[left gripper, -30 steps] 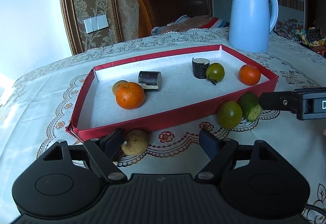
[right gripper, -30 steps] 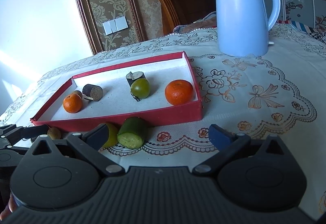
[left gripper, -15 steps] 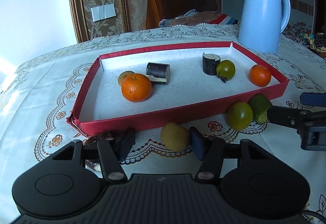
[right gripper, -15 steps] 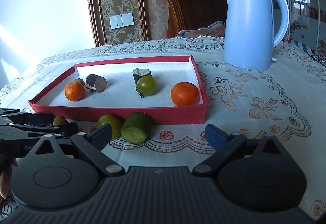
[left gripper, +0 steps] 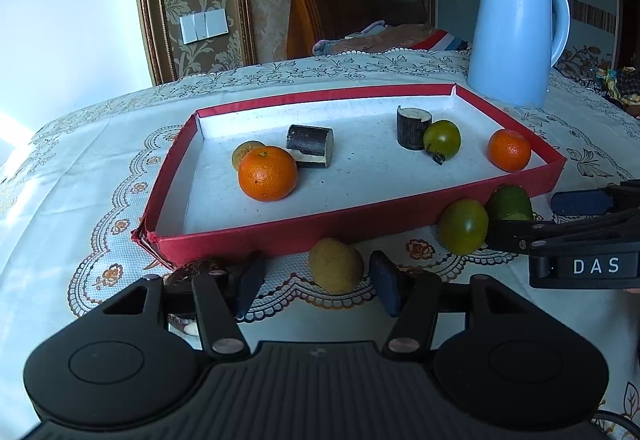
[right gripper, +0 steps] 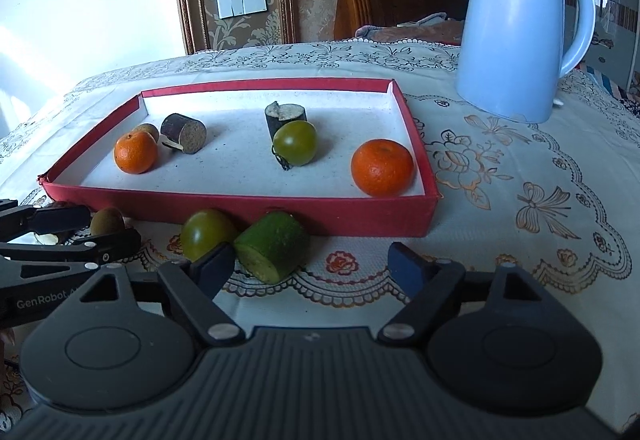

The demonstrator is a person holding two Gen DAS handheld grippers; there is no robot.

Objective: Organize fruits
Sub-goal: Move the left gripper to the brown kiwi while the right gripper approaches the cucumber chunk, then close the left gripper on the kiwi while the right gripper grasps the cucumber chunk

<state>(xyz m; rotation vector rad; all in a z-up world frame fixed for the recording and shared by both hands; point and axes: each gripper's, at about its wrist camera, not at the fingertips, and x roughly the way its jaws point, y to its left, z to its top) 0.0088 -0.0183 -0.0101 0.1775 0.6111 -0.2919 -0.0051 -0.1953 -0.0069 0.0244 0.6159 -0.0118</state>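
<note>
Fruits lay partly in the red tray point(left gripper: 280, 236), partly on the worktop before it. Left hand-held gripper point(left gripper: 316, 282) stood narrowed around a kiwi point(left gripper: 335, 267), pads not seen touching. Right hand-held gripper point(right gripper: 310, 266), its jaws just closing, bracketed the cut green fruit point(right gripper: 274, 248); centring before squeezing was judged advisable.

We see strong daylight from the left, blowing out the white wall point(left gripper: 60, 19). Fruits cast soft shadows rightward inside the red shallow cardboard tray point(right gripper: 240, 205). Fisheye bends edges; focus stays sharp.
</note>
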